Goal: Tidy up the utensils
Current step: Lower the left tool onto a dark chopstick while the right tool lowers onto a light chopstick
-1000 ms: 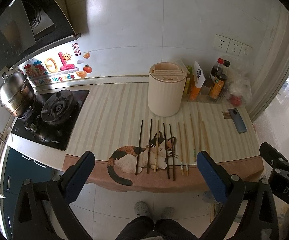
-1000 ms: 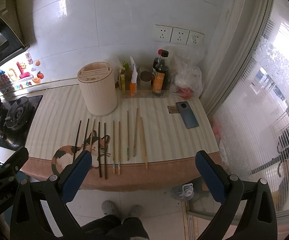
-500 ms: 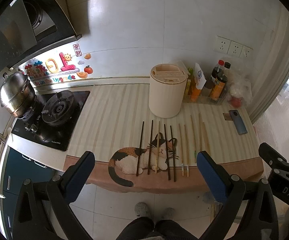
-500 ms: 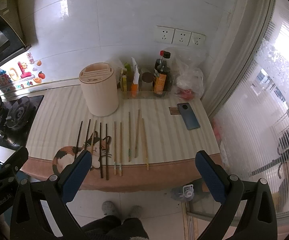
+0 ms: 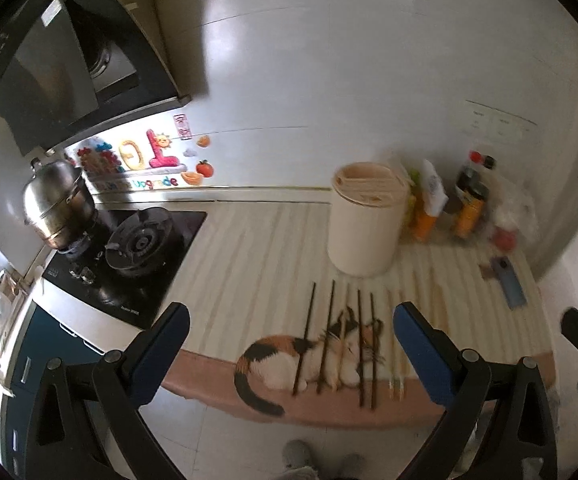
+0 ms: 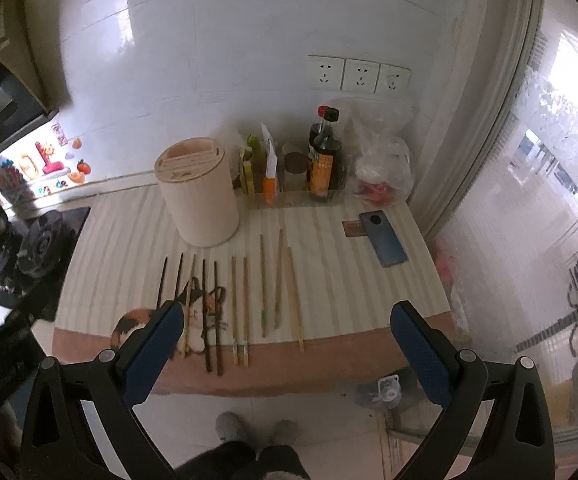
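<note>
Both hand-held grippers hung in the air in front of the counter [image 6: 353, 280], and each one was wide apart with nothing between its blue fingers: the left hand-held gripper [image 5: 289, 352] was above the cat picture [image 5: 301, 356] on the mat, and the right hand-held gripper [image 6: 285, 344] was above the near ends of the sticks. The chopsticks [image 6: 245, 308] lay in a neat row on the striped mat, side by side and pointing toward the wall, with small gaps between them. The dark chopsticks [image 5: 331, 336] were on the left, over the cat, and the light wooden ones [image 6: 279, 276] were on the right. Behind them stood the round holder [image 6: 199, 196], a pale tub with slots in its top, close to the far ends of the sticks. I think a few things could have gone wrong. The sticks were thin and lay flat, so the fingers might have slid off one or grabbed two at once. Their near ends sat right by the edge of the counter, so a small bump could have rolled one off onto the floor. The slots in the holder looked narrow, so a stick held crooked might have missed. A phone [image 6: 383, 238] and some bottles [image 6: 323, 160] were off to the right, away from the row.
</note>
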`<state>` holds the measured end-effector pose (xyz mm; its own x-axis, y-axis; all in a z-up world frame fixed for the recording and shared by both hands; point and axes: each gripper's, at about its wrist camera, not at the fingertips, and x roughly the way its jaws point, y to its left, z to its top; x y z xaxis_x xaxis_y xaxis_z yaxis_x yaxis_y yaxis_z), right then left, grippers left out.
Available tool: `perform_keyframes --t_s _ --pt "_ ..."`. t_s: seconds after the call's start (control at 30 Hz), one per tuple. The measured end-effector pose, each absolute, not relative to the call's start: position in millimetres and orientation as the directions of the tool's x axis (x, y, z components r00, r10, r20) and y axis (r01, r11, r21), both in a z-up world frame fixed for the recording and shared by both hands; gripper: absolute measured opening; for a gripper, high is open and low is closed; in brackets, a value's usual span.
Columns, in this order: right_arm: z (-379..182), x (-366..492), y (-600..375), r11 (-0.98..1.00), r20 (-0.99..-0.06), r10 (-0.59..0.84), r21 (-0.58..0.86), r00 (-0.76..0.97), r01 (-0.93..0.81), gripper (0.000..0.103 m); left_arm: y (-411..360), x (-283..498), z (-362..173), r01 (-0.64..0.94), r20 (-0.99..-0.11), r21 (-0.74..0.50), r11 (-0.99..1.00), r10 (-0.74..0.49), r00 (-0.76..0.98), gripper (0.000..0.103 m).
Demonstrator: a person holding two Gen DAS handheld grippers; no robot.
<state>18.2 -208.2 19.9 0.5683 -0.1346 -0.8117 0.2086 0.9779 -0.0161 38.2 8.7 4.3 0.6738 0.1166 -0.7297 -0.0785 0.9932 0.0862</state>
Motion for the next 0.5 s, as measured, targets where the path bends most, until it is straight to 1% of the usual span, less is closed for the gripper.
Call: perform_keyframes --t_s 0.13,0.2,0.27,0.33,0.47,0.5 --pt "-15.1 43.6 -226.5 0.975 -0.832 -0.118 0.007 0.542 0.223 0.103 15.6 61.6 -25.7 -0.139 -0.732 0.121 0.983 0.183 0.656 0.103" --pt "-35.5 55.0 -233.7 0.977 -0.844 -0.093 0.024 0.528 0.212 0.1 18.9 71.1 -44.7 -0.164 -0.738 0.151 0.975 0.221 0.638 0.103" --pt "-59.3 66.4 -238.9 0.979 -0.856 -0.079 0.031 0.51 0.203 0.091 24.0 81.9 -68.0 -0.188 -0.752 0.183 0.965 0.261 0.606 0.103" --pt "-89.6 80.1 -242.7 0.979 -0.883 -0.066 0.033 0.464 0.203 0.075 30.8 95.2 -93.9 -0.194 -0.787 0.196 0.961 0.273 0.553 0.103" --pt "-144.8 104.4 -244.6 0.978 -0.927 -0.002 0.077 0.376 0.195 0.058 41.0 118.9 -142.9 -0.177 -0.852 0.173 0.969 0.238 0.466 0.103" --pt "-158.2 112.1 -243.5 0.979 -0.935 0.007 0.079 0.353 0.188 0.05 42.8 127.6 -158.8 -0.167 -0.868 0.174 0.971 0.231 0.439 0.103"
